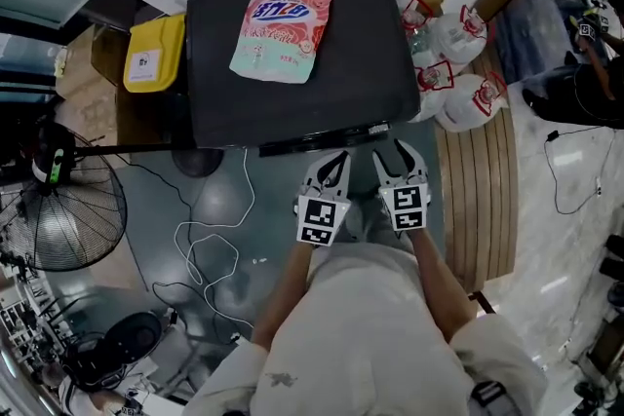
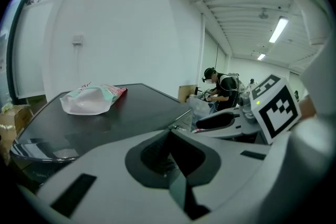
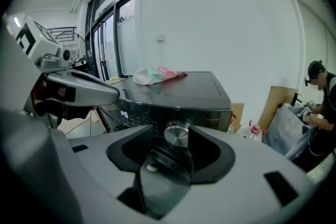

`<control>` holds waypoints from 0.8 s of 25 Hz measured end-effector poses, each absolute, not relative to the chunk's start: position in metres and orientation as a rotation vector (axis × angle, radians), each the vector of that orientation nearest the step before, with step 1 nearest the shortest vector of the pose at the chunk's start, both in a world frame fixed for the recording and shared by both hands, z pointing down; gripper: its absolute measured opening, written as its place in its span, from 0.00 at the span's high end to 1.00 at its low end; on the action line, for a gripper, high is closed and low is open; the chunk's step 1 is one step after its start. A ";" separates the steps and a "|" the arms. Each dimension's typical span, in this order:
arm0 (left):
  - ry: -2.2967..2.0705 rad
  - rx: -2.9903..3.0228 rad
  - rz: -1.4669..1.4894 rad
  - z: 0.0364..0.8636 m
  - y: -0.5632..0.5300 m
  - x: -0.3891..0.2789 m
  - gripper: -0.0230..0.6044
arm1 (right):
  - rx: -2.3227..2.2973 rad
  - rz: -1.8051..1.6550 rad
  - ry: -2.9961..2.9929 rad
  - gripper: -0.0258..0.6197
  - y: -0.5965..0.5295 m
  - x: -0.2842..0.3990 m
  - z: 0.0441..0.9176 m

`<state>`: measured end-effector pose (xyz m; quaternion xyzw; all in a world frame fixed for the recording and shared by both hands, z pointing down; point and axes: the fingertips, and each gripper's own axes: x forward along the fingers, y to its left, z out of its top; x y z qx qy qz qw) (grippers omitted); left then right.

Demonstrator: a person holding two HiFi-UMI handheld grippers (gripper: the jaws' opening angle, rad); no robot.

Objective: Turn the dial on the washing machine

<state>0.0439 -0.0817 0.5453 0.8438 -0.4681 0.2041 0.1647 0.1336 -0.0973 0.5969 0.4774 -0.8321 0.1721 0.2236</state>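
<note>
The turn of the dial is not yet begun; this looks like the approach. The black washing machine (image 1: 292,102) stands in front of the person, with a detergent pouch (image 1: 283,29) lying on its top. Both grippers hang just off its front edge.

The silver dial (image 3: 177,134) sits on the machine's front face, to the right of the lit control panel (image 3: 123,113). The head view does not show it, since the top's front edge hides that face. In the right gripper view it appears straight ahead, framed in the gap between the two jaws.

The right gripper (image 1: 398,157) has its jaws apart, wide enough to take the knob. Nothing is between the pads, and the dial lies a little beyond the tips, untouched.

The left gripper (image 1: 327,169) has its jaws together on nothing. It points over the machine's top beside the other gripper and seems to have no part in the step.

What is left is most of the task:
- Bring the open right jaws forward around the dial.
- Close them on its rim.
- Roll the wrist to rotate it.

The alignment looks good, so only a short forward move seems needed before the grip.
</note>
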 end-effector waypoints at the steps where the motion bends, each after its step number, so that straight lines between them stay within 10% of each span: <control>1: -1.338 2.401 0.581 0.547 -0.081 0.043 0.94 | 1.318 0.477 -2.292 0.62 -0.099 0.133 0.601; 20: -1.305 2.387 0.587 0.580 -0.080 0.039 0.94 | 1.411 0.527 -2.210 0.53 -0.127 0.133 0.652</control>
